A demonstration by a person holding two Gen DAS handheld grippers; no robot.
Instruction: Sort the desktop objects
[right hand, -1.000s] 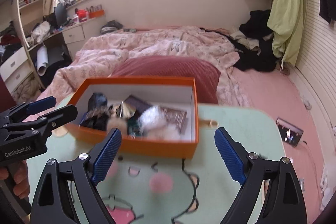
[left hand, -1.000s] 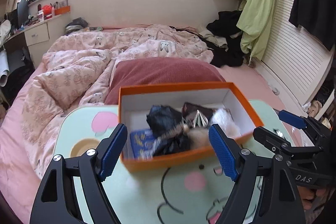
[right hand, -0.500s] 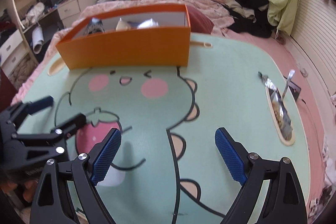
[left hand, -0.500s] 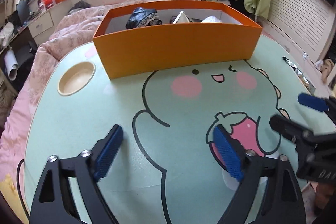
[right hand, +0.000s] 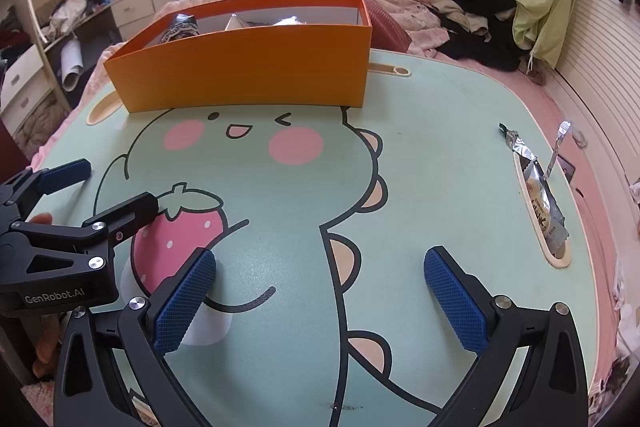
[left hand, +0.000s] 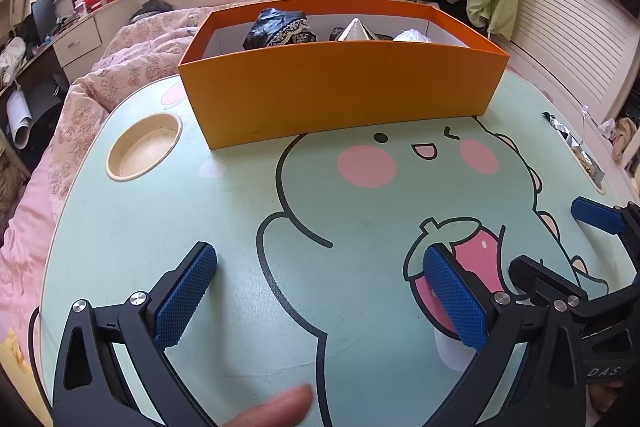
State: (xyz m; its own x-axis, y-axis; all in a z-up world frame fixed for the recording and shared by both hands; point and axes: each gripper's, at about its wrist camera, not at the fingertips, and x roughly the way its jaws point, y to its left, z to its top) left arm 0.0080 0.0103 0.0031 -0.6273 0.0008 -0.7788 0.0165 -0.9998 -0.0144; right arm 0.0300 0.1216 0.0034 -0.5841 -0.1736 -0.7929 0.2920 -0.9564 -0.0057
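Observation:
An orange box stands at the far side of the green cartoon table; it also shows in the right wrist view. Inside it lie a black lacy bundle, a silver cone and something white. My left gripper is open and empty, low over the table's near side. My right gripper is open and empty, also low over the near side. Each gripper shows in the other's view, the right one and the left one.
A round cup recess sits in the table's left side. A slot at the right edge holds a foil snack wrapper and a clear spoon. A bed with pink bedding lies behind; a desk is at left.
Both grippers have dropped from above the box and pulled back to the near side of the table. They stay open and empty.

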